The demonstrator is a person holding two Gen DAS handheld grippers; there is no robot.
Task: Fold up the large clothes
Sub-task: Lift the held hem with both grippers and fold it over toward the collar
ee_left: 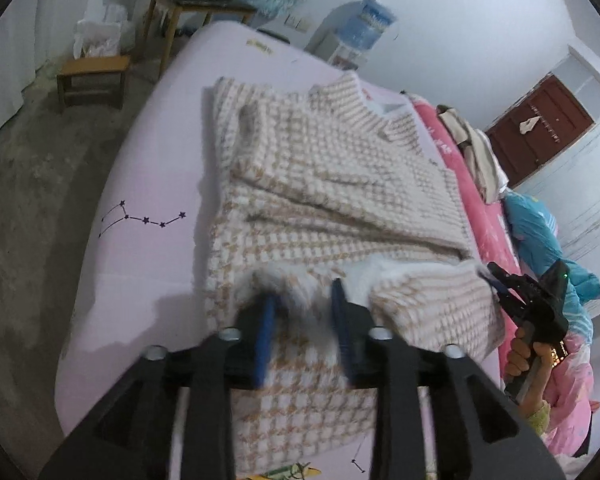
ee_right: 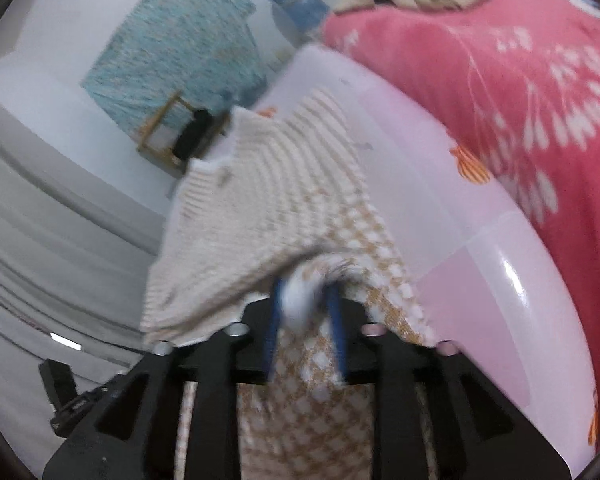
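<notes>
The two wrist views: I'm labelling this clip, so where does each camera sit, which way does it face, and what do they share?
Left wrist: on the left gripper, looking down along the checked garment on the lilac bed; the right gripper and a hand show at right.
Right wrist: on the right gripper, facing the garment's hem and pink quilt.
Shared: garment, bed, water dispenser.

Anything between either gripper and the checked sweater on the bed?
Nothing visible. The left gripper and right gripper each already have a fold of the checked sweater between their blue fingers, jaws parted, over the pink sheet.
</notes>
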